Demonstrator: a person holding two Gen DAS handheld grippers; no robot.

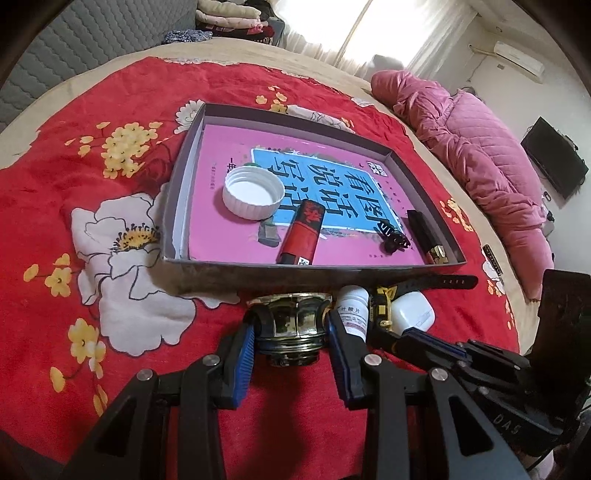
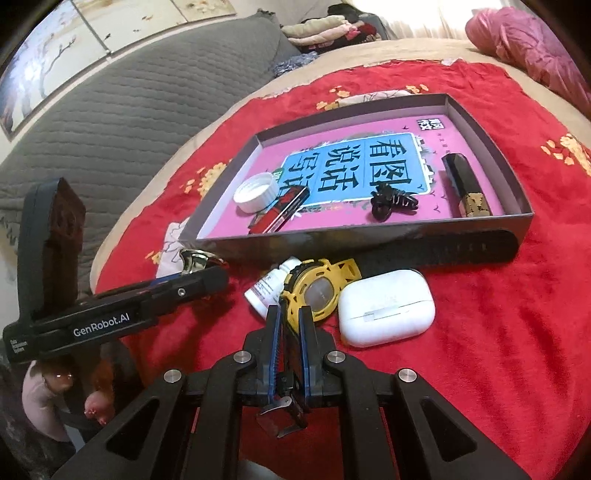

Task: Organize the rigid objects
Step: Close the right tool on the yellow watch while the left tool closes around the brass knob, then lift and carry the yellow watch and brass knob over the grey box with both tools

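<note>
The left claw [image 1: 291,343] grips the hard, shiny metal knob [image 1: 291,325]; the right claw [image 2: 291,325] probably pinches the bendy watch [image 2: 317,288] strap.

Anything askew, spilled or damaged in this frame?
Nothing spilled or visibly damaged. Slightly odd: the small white pill bottle lies tipped on its side against the yellow watch, outside the tray.

A bedroom in a home

A bed [image 1: 55,110] is covered with a red flowered blanket [image 1: 92,221]; beyond it folded clothes [image 1: 229,18], a pink quilt [image 1: 480,147] and curtains [image 1: 332,29] are seen.
</note>
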